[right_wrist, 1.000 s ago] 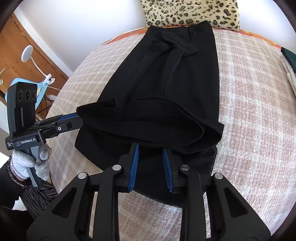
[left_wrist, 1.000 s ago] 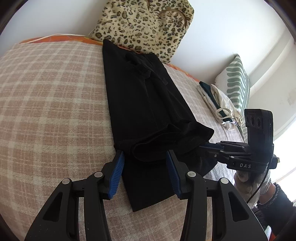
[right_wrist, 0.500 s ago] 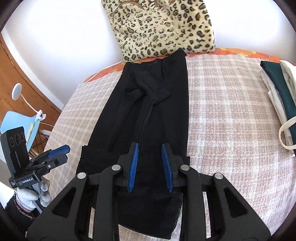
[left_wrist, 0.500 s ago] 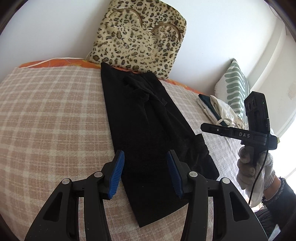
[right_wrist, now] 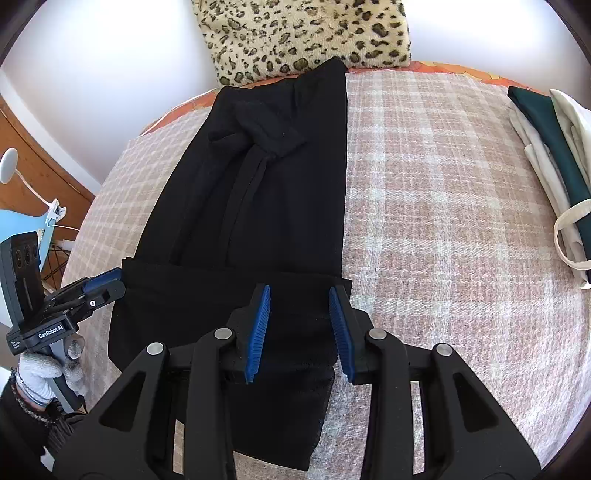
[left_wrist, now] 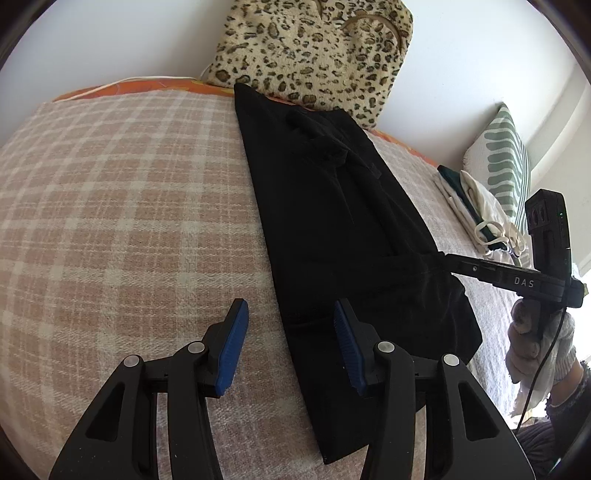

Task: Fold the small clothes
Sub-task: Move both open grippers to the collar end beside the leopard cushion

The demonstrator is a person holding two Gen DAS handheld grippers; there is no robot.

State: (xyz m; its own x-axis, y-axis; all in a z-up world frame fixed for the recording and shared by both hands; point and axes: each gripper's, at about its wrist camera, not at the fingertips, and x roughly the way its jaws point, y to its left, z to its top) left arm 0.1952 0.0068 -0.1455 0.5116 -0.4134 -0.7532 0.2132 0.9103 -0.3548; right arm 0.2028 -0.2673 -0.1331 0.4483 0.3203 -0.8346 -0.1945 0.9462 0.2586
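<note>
Black garment (right_wrist: 258, 206) stretched long on the plaid bed (right_wrist: 443, 221), far end touching the leopard cushion (right_wrist: 303, 33), near end doubled into a band across the width. Left hand-held gripper (left_wrist: 288, 347) spread wide, straddling the garment's left edge, grasping nothing. Right hand-held gripper (right_wrist: 299, 325) also released, blue pads (right_wrist: 258, 328) parted over the near band's right corner, nothing pinched between them. Seen from the left wrist view, right hand-held gripper's tips at the garment's right edge by a small bunched ridge.

Risks from here, as a judgement:
- Uneven pinch: left pads catching only the top layer of the doubled band, lower layer left behind, fold sliding apart on the lift.
- Bed cover grabbed along with the cloth, since the plaid weave sits just under the left pad; whole surface dragged.
- Mismatched lift heights between the two corners, giving a skewed crease.
- Knotted lump (right_wrist: 266, 136) near the far end bulging under any layer brought over it, leaving the stack lumpy.
- Soft mattress giving way under a downward press, pads closing too shallow.
- Carry swinging right, brushing the folded pile (right_wrist: 550, 147) at the right edge.
</note>
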